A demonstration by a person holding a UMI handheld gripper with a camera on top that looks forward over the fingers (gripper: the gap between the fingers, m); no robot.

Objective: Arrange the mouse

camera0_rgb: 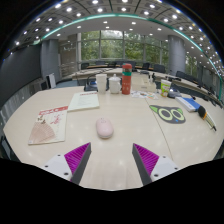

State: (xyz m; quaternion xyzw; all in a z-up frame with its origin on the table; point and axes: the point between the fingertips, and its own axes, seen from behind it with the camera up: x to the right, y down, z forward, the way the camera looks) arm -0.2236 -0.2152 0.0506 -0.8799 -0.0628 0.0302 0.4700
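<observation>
On the pale desk (120,150) a flat paper (48,126) lies off to the left, then the pink mouse (105,127) sits ahead of the tongs (111,160) and a little left of their midline, its long axis running roughly away from them. The tongs hang wide, holding nothing, with both pads short of the mouse, so I judge the reach goes forward and slightly left; a green eyed mat (170,113) lies right

The scene is viewed from the gripper (111,160) itself, held above the near edge of the table (125,145), facing forward across it toward distant windows (115,45).
</observation>
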